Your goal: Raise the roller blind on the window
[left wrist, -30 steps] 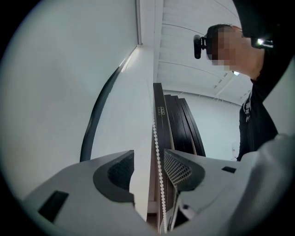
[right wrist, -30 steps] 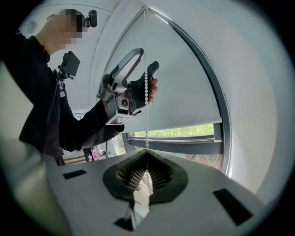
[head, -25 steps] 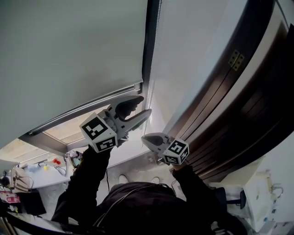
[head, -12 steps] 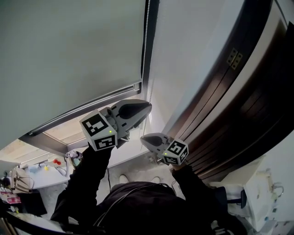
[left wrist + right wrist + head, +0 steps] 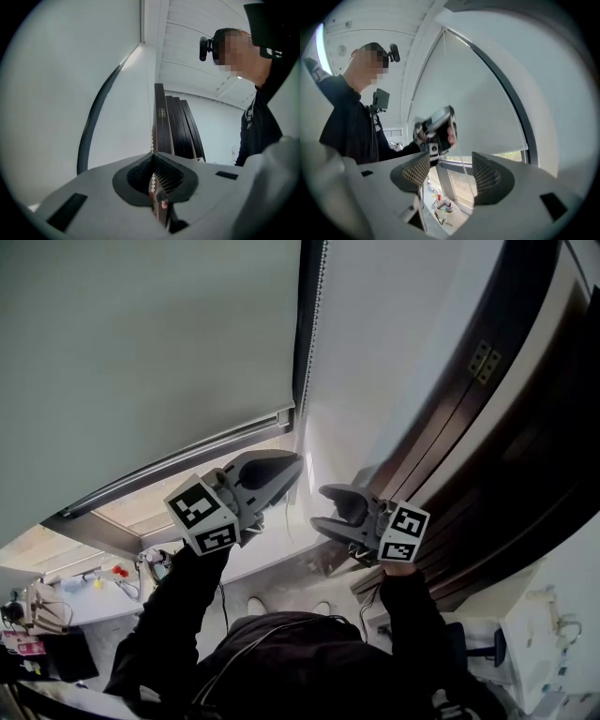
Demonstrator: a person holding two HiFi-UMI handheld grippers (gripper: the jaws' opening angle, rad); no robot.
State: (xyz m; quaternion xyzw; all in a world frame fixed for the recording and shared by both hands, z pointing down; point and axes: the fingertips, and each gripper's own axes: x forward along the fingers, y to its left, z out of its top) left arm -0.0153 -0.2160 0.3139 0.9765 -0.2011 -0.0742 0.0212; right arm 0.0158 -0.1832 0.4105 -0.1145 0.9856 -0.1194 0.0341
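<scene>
Opening, right hand-held gripper [image 5: 321,507] frees the bead chain [image 5: 314,324]; left hand-held gripper [image 5: 296,462] now clamps it.

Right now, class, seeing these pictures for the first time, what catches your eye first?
The pale roller blind fills the upper left of the head view. At its right edge the left gripper is shut on the bead chain. Beside it, the right gripper is opening its jaws, with the chain loose between them.

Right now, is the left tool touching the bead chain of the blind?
Touching. The left gripper view shows the left tool with its jaws closed together and the bead chain pinched between them.
</scene>
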